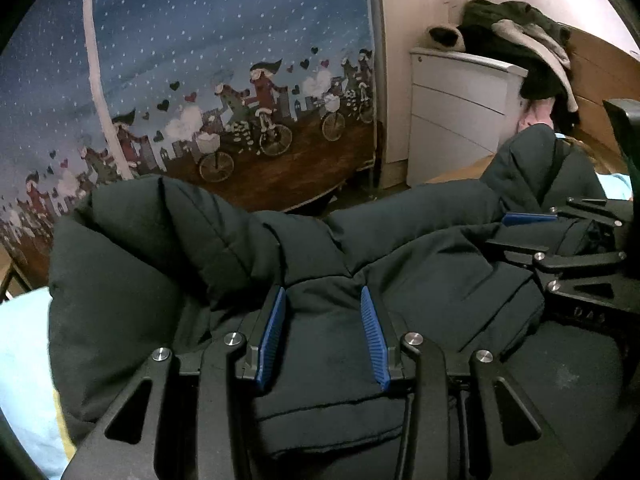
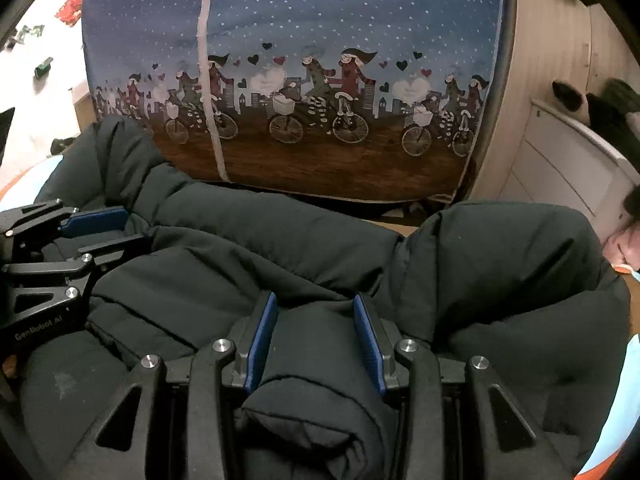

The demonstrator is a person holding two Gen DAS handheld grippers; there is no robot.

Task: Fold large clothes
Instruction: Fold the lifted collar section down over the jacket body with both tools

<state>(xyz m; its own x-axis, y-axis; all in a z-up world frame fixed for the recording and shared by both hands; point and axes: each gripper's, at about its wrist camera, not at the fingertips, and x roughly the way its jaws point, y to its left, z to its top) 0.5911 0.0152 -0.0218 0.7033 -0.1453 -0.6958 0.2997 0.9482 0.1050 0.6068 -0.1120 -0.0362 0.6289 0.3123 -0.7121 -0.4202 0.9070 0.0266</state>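
Observation:
A large black puffer jacket (image 1: 192,248) lies bunched across the light blue bed, its padded sleeves bulging up ahead. My left gripper (image 1: 324,300) has its blue pads on either side of a thick fold of the jacket and grips it. My right gripper (image 2: 314,304) likewise holds a rolled fold of the same jacket (image 2: 500,264) between its blue pads. Each gripper shows in the other's view: the right one at the right edge (image 1: 560,240), the left one at the left edge (image 2: 60,248).
A blue fabric panel with cyclists and hearts (image 1: 224,92) stands just beyond the jacket. A white drawer cabinet (image 1: 456,120) piled with dark clothes (image 1: 520,48) is at the right. Light blue bedding (image 1: 24,360) shows at the left.

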